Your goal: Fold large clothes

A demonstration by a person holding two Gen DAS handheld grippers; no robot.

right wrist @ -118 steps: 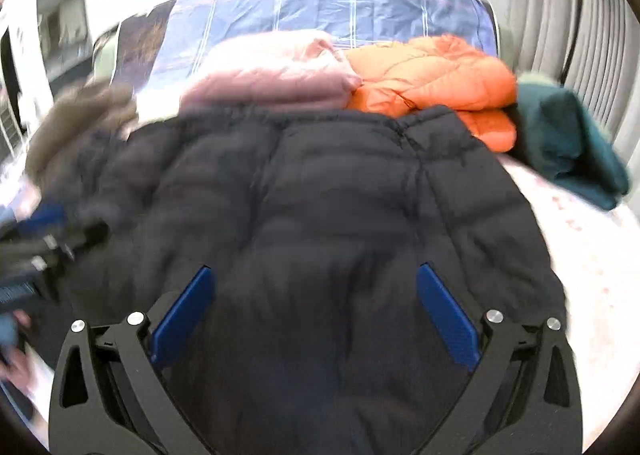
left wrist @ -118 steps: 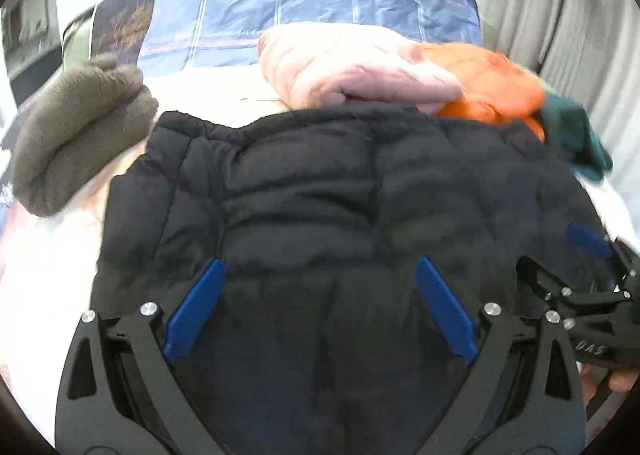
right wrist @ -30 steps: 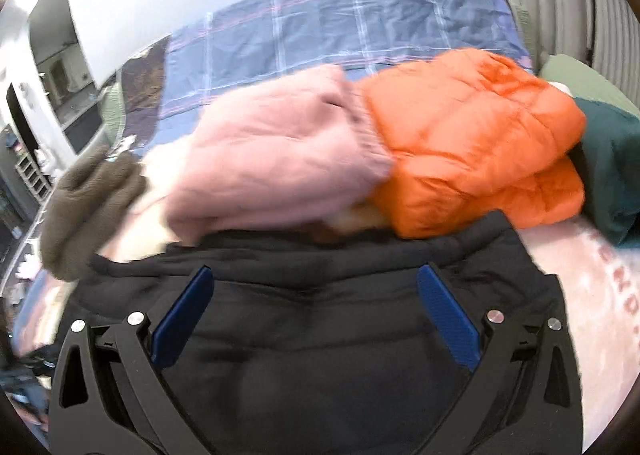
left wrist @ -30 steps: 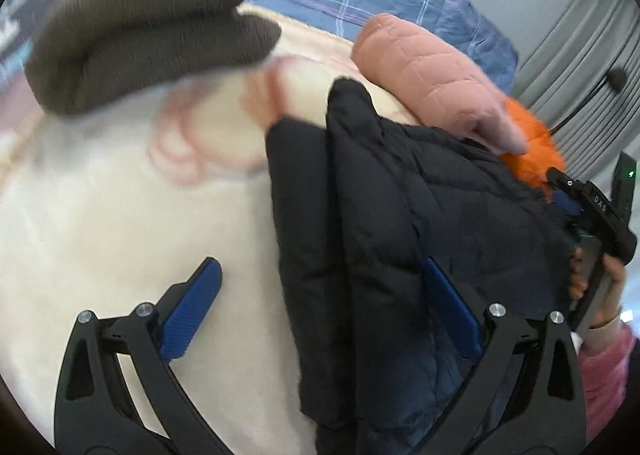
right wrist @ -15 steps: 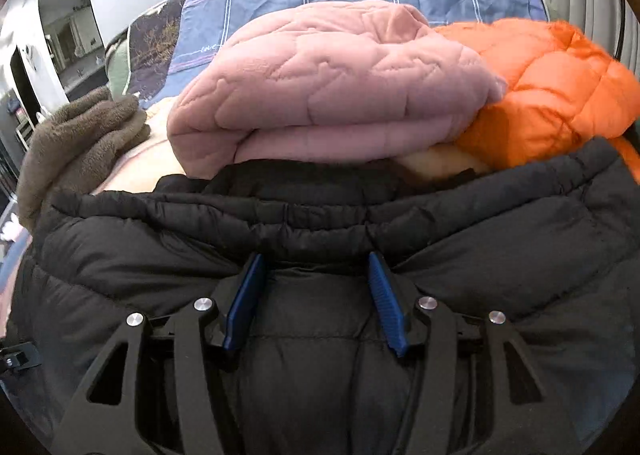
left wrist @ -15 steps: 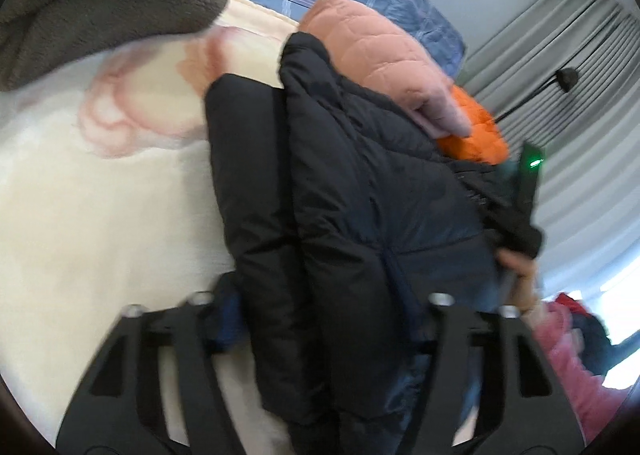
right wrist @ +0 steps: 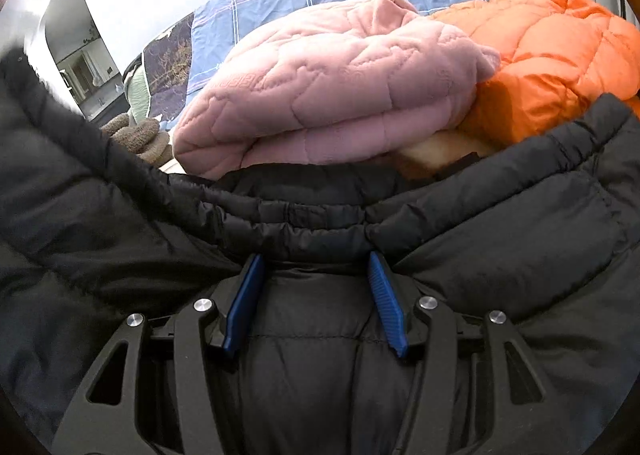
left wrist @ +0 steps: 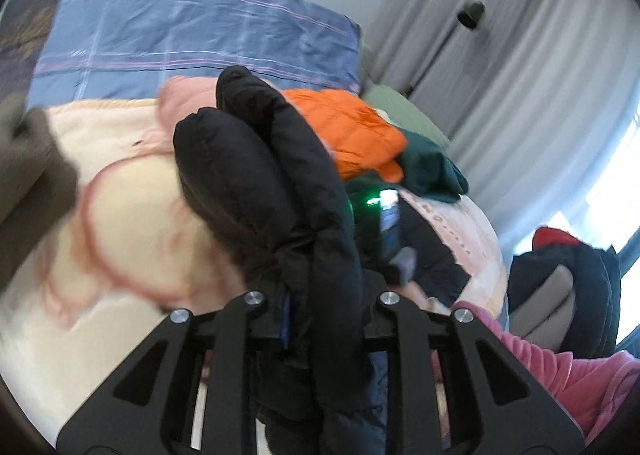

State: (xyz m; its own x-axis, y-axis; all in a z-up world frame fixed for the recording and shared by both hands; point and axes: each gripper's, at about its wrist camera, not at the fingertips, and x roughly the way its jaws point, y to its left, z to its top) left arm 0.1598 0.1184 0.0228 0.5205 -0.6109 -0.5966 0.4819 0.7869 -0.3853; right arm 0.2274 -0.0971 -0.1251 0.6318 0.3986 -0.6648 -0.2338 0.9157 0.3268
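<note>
Fingers of my left gripper (left wrist: 320,331) are clamping the black puffer jacket (left wrist: 272,191), lifting its edge to fold toward 3 o'clock. My right gripper (right wrist: 316,295), half-closed, is pinning the hem (right wrist: 312,231) at 12 o'clock so it anchors the fold.

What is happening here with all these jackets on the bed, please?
A person with a gripper in each hand is folding a black puffer jacket on the bed. The left gripper and the right gripper are both closed on its fabric, and the left side is lifted. A pink jacket and an orange jacket lie folded behind it.
</note>
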